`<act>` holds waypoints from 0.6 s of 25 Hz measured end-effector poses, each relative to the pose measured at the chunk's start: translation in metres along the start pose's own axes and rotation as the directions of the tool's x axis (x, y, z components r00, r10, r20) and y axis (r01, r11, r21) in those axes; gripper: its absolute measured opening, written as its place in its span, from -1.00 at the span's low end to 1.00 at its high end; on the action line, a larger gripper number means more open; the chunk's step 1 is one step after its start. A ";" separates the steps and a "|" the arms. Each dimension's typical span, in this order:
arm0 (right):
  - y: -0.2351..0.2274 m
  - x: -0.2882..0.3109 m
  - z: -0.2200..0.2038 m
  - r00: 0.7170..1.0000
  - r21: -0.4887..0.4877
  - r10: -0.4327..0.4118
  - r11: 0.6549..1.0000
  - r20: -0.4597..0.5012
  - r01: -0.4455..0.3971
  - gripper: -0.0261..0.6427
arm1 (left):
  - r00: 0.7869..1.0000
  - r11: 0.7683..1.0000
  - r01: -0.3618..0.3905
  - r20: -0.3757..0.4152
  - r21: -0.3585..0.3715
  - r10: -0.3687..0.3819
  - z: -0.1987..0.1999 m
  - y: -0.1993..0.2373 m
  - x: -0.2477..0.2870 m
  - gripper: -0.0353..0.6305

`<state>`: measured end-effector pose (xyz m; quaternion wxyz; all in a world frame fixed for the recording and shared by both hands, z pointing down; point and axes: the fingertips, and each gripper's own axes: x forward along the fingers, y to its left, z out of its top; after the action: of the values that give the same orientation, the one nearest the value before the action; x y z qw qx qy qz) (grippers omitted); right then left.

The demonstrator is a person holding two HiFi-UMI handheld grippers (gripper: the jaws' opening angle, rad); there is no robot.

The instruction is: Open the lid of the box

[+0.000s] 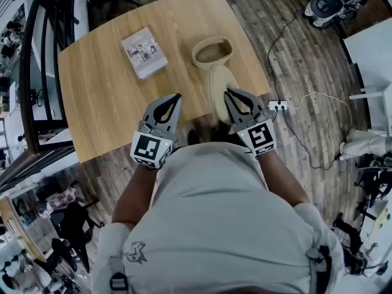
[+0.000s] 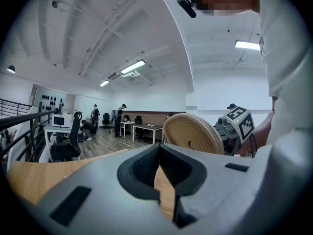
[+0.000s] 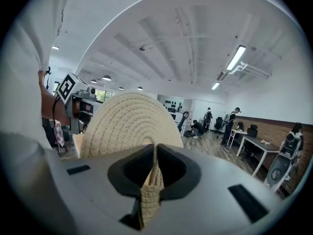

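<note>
Head view: woven box [image 1: 199, 59] sits open on the counter [image 1: 104, 97], with a booklet [image 1: 144, 52] to its left. Woven lid [image 1: 218, 87] is off the box, standing on edge near the counter's front edge, rim pinched in the right hand-held gripper [image 1: 230, 95]. Left hand-held gripper [image 1: 174, 100] is beside it, clear of the lid.

Left gripper view: left hand-held gripper [image 2: 159, 151] jaws fully together, nothing in them. The lid [image 2: 193, 133] is off to the right.

Right gripper view: right hand-held gripper [image 3: 155, 153] jaws narrow, clamped on the lid's [image 3: 128, 124] rim.
</note>
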<state>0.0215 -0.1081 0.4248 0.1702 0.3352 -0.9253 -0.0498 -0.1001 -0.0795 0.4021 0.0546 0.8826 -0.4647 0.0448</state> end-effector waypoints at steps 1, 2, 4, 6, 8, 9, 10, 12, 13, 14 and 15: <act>-0.001 -0.003 0.000 1.000 -0.001 0.000 1.000 0.000 0.000 -0.83 | 1.000 1.000 -0.001 0.001 0.002 0.001 0.001 -0.002 0.000 -0.88; -0.003 -0.006 0.000 1.000 -0.004 0.001 1.000 -0.001 -0.001 -0.83 | 1.000 1.000 -0.004 0.001 0.004 0.004 0.001 -0.003 0.000 -0.88; -0.005 -0.011 0.000 1.000 -0.007 0.006 1.000 -0.001 -0.006 -0.83 | 1.000 1.000 -0.014 0.000 0.005 0.014 0.002 -0.005 -0.001 -0.88; -0.007 -0.018 0.000 1.000 -0.002 0.014 1.000 0.004 -0.014 -0.83 | 1.000 1.000 -0.027 0.002 0.005 0.027 0.005 -0.009 -0.002 -0.88; -0.011 -0.025 0.002 1.000 -0.007 0.025 1.000 0.013 -0.025 -0.83 | 0.999 0.999 -0.042 0.007 0.010 0.042 0.009 -0.016 -0.002 -0.88; -0.013 -0.029 0.002 0.999 -0.011 0.031 0.999 0.018 -0.031 -0.83 | 0.999 0.999 -0.050 0.009 0.012 0.050 0.011 -0.020 -0.001 -0.88; -0.016 -0.034 0.001 0.999 -0.013 0.038 0.999 0.023 -0.038 -0.83 | 0.998 0.998 -0.059 0.010 0.013 0.059 0.012 -0.025 0.000 -0.88; -0.024 -0.044 -0.003 0.998 -0.019 0.056 0.998 0.031 -0.055 -0.83 | 0.997 0.997 -0.078 0.011 0.013 0.078 0.012 -0.037 0.007 -0.88; -0.028 -0.049 -0.006 0.997 -0.023 0.066 0.998 0.034 -0.065 -0.83 | 0.996 0.996 -0.089 0.011 0.012 0.089 0.012 -0.044 0.011 -0.88; -0.033 -0.055 -0.010 0.996 -0.026 0.076 0.997 0.036 -0.075 -0.83 | 0.995 0.995 -0.102 0.010 0.013 0.102 0.011 -0.051 0.015 -0.88; -0.038 -0.062 -0.013 0.996 -0.026 0.085 0.996 0.039 -0.084 -0.83 | 0.993 0.993 -0.116 0.010 0.017 0.116 0.011 -0.059 0.018 -0.88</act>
<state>0.0932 -0.0977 0.4117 0.1576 0.2926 -0.9412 -0.0605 -0.0406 -0.0629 0.3899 0.0422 0.8548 -0.5151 0.0480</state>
